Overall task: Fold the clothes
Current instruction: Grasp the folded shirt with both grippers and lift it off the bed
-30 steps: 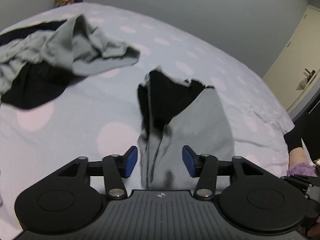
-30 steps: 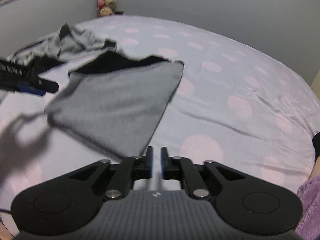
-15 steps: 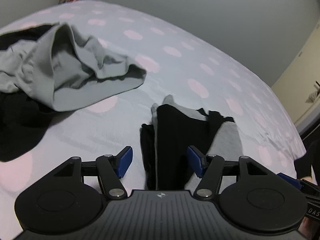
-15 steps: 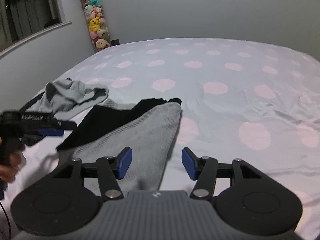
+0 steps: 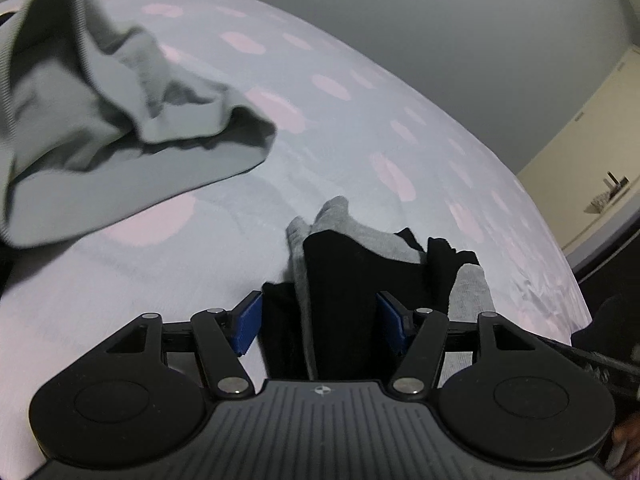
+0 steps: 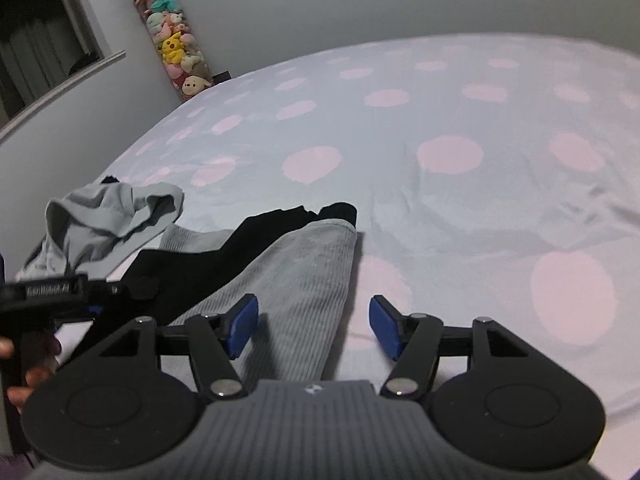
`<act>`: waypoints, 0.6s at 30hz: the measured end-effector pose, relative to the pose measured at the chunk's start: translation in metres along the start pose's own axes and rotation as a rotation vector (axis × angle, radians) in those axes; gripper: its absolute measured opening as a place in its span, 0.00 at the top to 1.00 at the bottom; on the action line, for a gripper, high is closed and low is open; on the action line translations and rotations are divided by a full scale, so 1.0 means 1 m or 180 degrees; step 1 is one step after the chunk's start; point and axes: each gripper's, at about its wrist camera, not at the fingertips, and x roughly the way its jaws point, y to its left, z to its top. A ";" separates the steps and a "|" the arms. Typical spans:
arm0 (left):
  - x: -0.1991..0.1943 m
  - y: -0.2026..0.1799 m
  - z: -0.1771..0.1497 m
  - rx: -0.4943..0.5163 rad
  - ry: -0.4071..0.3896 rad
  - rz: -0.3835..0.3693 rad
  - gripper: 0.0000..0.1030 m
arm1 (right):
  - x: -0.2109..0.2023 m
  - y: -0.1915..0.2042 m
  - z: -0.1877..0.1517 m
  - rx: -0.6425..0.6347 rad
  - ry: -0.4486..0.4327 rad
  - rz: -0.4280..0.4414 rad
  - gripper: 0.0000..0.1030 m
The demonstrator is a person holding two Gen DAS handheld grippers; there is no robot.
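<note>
While the folded grey-and-black ribbed knit garment [image 6: 288,276] lies on the pale bedspread with pink dots [image 6: 460,208], left gripper [image 5: 320,320] spread wide astride it, right gripper [image 6: 312,324] released over its right edge, crumpled grey clothes pile [image 5: 100,120] beyond, toward the bedspread's left edge.

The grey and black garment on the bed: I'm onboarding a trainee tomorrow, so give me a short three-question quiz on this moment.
1. True or false: the right gripper is clamped on the grey and black garment.
2. What pattern marks the bedsheet?
3. The crumpled grey garment lies: A) on the folded one, B) apart from it on the sheet, C) in the left gripper.

Key: 1 false, its jaws stand open; 2 pink dots; 3 B.
</note>
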 end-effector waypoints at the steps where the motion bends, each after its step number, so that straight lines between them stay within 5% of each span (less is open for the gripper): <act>1: 0.002 -0.003 0.000 0.0083 -0.0005 0.0004 0.44 | 0.005 -0.004 0.002 0.0071 0.0026 0.0036 0.37; 5: 0.007 -0.013 -0.002 0.0331 -0.0029 0.0007 0.58 | 0.023 -0.014 0.006 0.0237 0.0105 0.0125 0.39; 7: 0.008 -0.015 -0.004 0.0368 -0.0059 0.0005 0.67 | 0.027 -0.013 0.008 0.0245 0.0089 0.0166 0.50; 9: 0.008 -0.017 -0.005 0.0394 -0.0093 0.0006 0.73 | 0.030 -0.012 0.008 0.0271 0.0144 0.0245 0.72; 12: 0.003 -0.023 -0.005 0.0449 -0.0140 0.0042 0.79 | 0.029 -0.005 0.008 0.0196 0.0119 0.0219 0.86; 18: -0.022 -0.042 -0.002 0.0544 -0.0304 0.0080 0.82 | -0.001 0.012 0.015 -0.0031 -0.0087 0.0270 0.90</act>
